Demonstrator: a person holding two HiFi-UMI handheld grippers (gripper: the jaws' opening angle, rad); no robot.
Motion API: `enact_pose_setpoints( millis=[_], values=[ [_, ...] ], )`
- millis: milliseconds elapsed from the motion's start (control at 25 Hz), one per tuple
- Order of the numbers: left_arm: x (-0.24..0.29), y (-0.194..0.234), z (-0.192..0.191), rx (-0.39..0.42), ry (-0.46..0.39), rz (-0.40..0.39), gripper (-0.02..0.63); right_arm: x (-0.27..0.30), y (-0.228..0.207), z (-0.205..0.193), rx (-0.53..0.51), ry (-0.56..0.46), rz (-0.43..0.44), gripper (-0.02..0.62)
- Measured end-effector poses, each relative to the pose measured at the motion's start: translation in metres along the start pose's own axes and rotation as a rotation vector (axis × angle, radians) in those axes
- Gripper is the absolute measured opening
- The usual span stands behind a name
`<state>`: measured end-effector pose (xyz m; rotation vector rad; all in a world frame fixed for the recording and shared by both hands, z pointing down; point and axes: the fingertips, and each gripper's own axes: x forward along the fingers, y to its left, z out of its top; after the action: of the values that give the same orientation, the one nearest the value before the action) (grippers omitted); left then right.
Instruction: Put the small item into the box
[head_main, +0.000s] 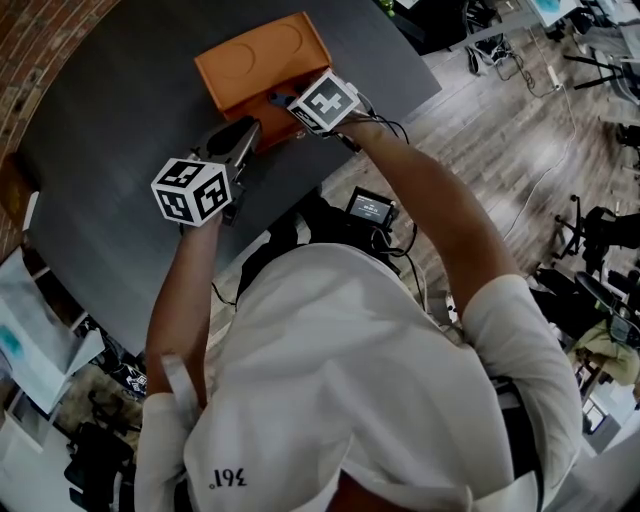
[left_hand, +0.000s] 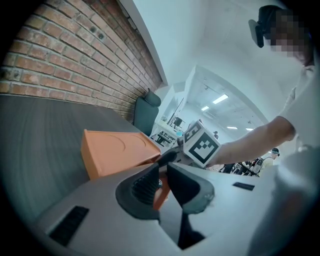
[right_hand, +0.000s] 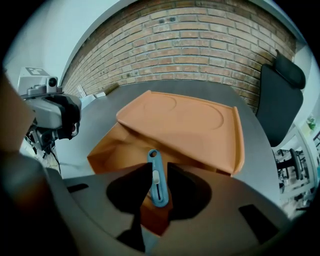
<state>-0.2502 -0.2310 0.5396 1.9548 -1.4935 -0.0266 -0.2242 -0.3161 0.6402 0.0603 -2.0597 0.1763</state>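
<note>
An orange box (head_main: 262, 62) lies on the dark table (head_main: 120, 110), its lid raised at the near side. My right gripper (head_main: 280, 100) points steeply down at the opening. In the right gripper view it (right_hand: 159, 172) is shut on a small blue cutter (right_hand: 154, 160), which stands upright between the pads over the box's inside (right_hand: 115, 150). My left gripper (head_main: 252, 128) reaches the box's near corner. In the left gripper view its jaws (left_hand: 162, 172) are shut on an orange flap (left_hand: 161, 194) of the box (left_hand: 117, 150). The right gripper's marker cube (left_hand: 201, 144) shows just beyond.
The table's edge (head_main: 330, 180) runs close to the box on the near right, with wooden floor below. A brick wall (right_hand: 200, 40) borders the far side. A dark chair (right_hand: 280, 100) stands beside the table. Papers (head_main: 30, 320) lie at the lower left.
</note>
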Motion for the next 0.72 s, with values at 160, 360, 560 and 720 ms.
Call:
enact_pose_setpoints(
  millis=[160,360,560,720],
  values=[
    [-0.007,-0.006,0.013,0.015,-0.034,-0.015,0.038,-0.022,-0.005,0.009,0.019,-0.065,-0.044,0.053],
    [-0.015,-0.016,0.027,0.039,-0.065,-0.032,0.031,-0.048,-0.011,0.017,0.061,-0.148,-0.062,0.034],
    [-0.025,-0.024,0.039,0.039,-0.097,-0.049,0.029,-0.069,-0.012,0.021,0.094,-0.208,-0.077,0.026],
    [-0.038,-0.039,0.05,0.048,-0.13,-0.073,0.029,-0.094,-0.008,0.029,0.11,-0.277,-0.103,0.021]
  ],
)
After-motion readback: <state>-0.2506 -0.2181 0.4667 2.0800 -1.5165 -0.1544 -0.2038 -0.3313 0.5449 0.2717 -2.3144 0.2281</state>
